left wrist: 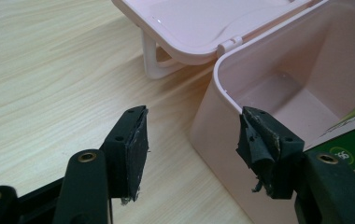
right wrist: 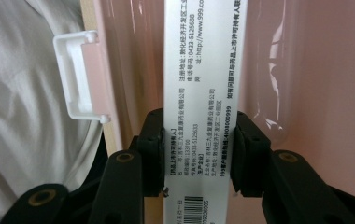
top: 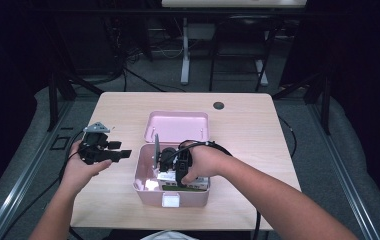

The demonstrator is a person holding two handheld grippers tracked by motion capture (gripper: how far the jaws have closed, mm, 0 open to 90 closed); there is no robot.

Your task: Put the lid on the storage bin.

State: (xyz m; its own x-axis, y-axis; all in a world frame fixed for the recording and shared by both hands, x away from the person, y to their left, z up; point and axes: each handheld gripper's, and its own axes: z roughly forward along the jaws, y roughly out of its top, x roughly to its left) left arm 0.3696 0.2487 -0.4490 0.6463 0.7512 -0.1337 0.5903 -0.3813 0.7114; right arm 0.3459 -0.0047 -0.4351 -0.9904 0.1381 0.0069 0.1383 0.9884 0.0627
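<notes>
Cardboard is what the right claw point(right wrist: 198, 154) is clenched on: a slim white medicine carton point(right wrist: 203, 70) printed with black text and a barcode, its narrow faces pinched between the two black pads near its lower end, with most of its length running out ahead of the jaws. In the high view that hand reaches down into the open pale pink plastic storage box point(top: 143, 187), so the carton sits inside the box at its front, near the white latch tab point(right wrist: 80, 74) on the front wall. Such a carton is probably light and fairly stiff along its length but easy to crush across its thin faces, and its glossy print may be a little slippery; a modest squeeze close to one end, across the narrow sides as now, looks the sensible hold. Another green and white package point(left wrist: 353, 144) already lies in the box. Left of the box, the left claw point(left wrist: 192, 154) hangs released over the light wood-grain worktop point(top: 243, 120), jaws apart with nothing between them, one worn pad just beside the box's rim. Farther back, the hinged pink lid point(top: 178, 125) lies open flat on the worktop.
</notes>
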